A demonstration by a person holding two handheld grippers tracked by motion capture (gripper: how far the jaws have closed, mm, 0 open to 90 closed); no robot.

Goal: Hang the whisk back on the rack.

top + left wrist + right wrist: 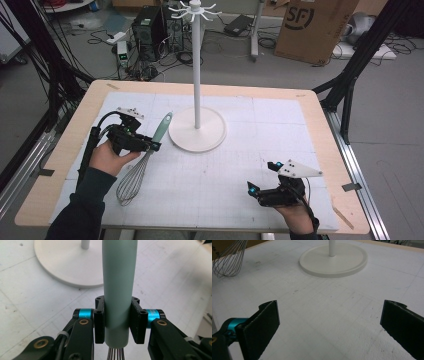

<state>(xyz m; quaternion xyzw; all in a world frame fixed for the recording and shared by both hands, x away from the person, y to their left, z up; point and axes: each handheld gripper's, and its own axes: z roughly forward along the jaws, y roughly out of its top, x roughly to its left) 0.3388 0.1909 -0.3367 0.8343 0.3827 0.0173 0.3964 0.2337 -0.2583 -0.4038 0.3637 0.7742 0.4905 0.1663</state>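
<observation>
Wire whisk (134, 172), matt green handle (119, 287)

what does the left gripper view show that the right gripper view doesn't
Left gripper view alone: the left tongs shut on the whisk's pale green handle, pads pressed to either side just above where the wires start.

Right gripper view alone: the right tongs wide open over bare mat, and the whisk's wire head at far left.

Both: the white stand's round base and pole, and the white gridded mat.

white stand (197, 127) blocks table (300, 107) centre, whisk (140, 165) lies left, open mat right and front
</observation>
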